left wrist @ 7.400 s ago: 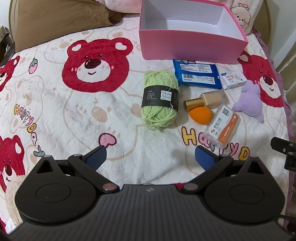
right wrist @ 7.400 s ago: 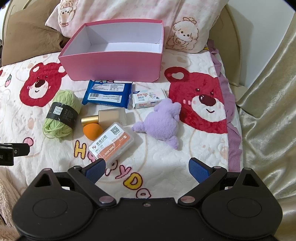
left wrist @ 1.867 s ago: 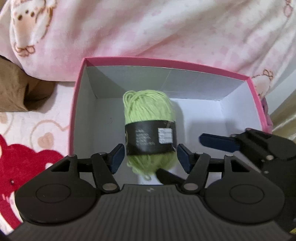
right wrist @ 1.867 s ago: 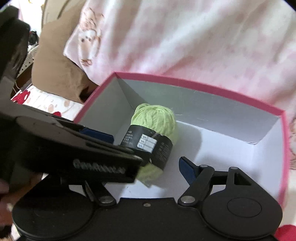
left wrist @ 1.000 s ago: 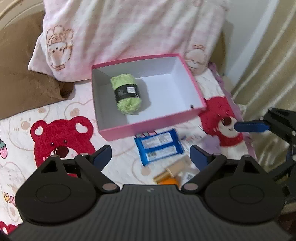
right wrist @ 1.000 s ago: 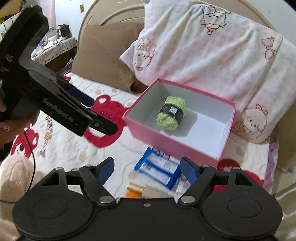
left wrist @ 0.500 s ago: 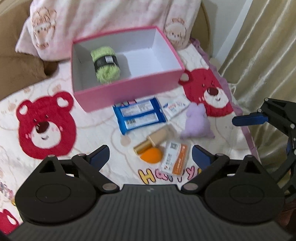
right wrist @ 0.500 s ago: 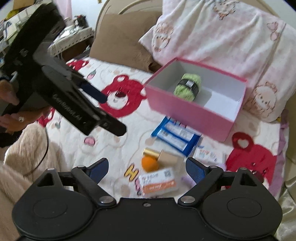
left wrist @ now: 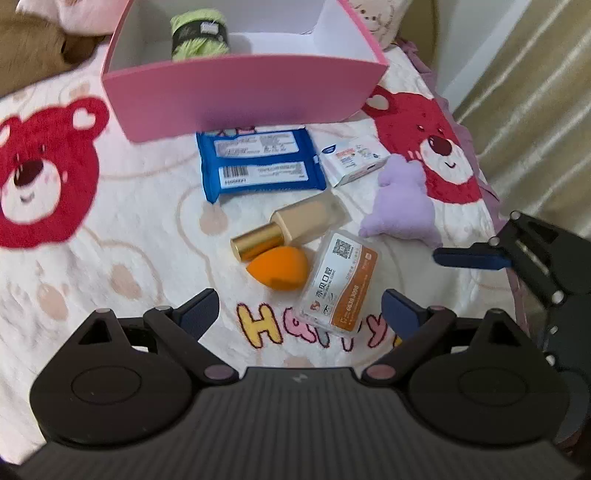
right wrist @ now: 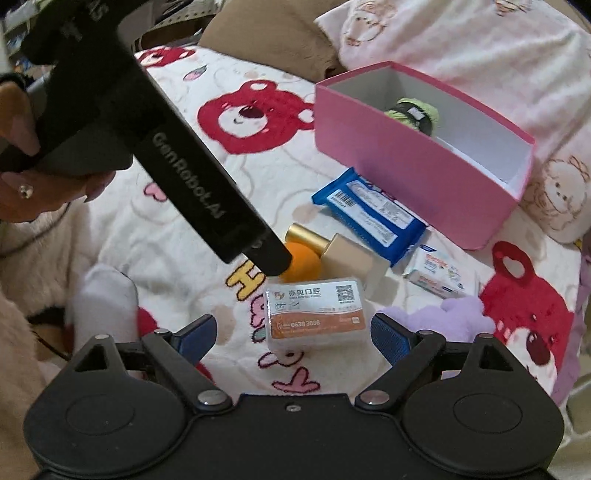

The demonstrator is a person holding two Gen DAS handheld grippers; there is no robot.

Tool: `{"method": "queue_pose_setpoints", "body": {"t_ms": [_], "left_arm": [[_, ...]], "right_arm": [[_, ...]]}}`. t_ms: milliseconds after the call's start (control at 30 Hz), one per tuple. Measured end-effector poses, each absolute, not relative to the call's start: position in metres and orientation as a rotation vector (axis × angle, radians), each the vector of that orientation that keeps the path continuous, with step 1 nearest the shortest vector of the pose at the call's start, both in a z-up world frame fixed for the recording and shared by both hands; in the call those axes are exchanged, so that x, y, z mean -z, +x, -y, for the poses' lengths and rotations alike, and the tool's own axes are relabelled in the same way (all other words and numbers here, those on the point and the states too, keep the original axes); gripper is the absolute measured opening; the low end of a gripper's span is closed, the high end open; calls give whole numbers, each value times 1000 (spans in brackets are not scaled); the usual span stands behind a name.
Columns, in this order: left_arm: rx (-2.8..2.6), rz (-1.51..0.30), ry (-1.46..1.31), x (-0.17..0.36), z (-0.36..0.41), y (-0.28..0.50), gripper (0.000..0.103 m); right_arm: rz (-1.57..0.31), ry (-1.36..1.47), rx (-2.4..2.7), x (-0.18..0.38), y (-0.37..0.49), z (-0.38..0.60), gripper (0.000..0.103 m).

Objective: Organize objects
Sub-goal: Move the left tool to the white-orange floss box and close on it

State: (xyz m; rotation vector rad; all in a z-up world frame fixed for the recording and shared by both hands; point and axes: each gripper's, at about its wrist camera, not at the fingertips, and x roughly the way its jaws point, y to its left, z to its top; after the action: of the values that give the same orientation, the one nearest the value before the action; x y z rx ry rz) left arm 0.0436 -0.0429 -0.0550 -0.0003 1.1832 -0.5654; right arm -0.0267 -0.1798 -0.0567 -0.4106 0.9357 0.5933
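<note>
The pink box (left wrist: 243, 96) (right wrist: 417, 177) stands at the back of the bed with the green yarn ball (left wrist: 197, 31) (right wrist: 412, 114) inside. In front of it lie a blue wipes pack (left wrist: 258, 164) (right wrist: 373, 212), a small white packet (left wrist: 352, 158) (right wrist: 439, 275), a gold-capped bottle (left wrist: 295, 225) (right wrist: 343, 254), an orange sponge (left wrist: 279, 267) (right wrist: 304, 264), a clear orange-labelled box (left wrist: 340, 284) (right wrist: 316, 314) and a purple plush (left wrist: 402, 203) (right wrist: 450, 314). My left gripper (left wrist: 299, 315) is open above the sponge and clear box. My right gripper (right wrist: 293, 336) is open, hovering with the clear box between its fingers.
The bed cover (left wrist: 129, 221) is white with red bears. Brown and pink pillows (right wrist: 443, 44) lie behind the box. A curtain (left wrist: 535, 92) hangs to the right. A hand (right wrist: 22, 147) holds the left gripper's body across the right wrist view.
Both grippers have dropped lower and closer to the loose items; the box has slid toward the top of both views. The clear box now sits between the right fingers.
</note>
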Motion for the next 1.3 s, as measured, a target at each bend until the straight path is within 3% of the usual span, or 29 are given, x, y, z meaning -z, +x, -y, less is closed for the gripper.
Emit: {"method": "queue_pose_setpoints", "body": {"t_ms": [667, 833, 1100, 1300], "left_arm": [[566, -1211, -150, 105, 42, 38, 93], [561, -1234, -193, 117, 43, 36, 62], [569, -1232, -277, 126, 41, 35, 29], [541, -1230, -303, 130, 35, 38, 29]], "right_arm": [[-950, -443, -599, 116, 7, 181, 93], [-975, -369, -592, 125, 12, 186, 93], [-987, -157, -414, 127, 6, 187, 94], [-972, 25, -373, 125, -11, 193, 97]]}}
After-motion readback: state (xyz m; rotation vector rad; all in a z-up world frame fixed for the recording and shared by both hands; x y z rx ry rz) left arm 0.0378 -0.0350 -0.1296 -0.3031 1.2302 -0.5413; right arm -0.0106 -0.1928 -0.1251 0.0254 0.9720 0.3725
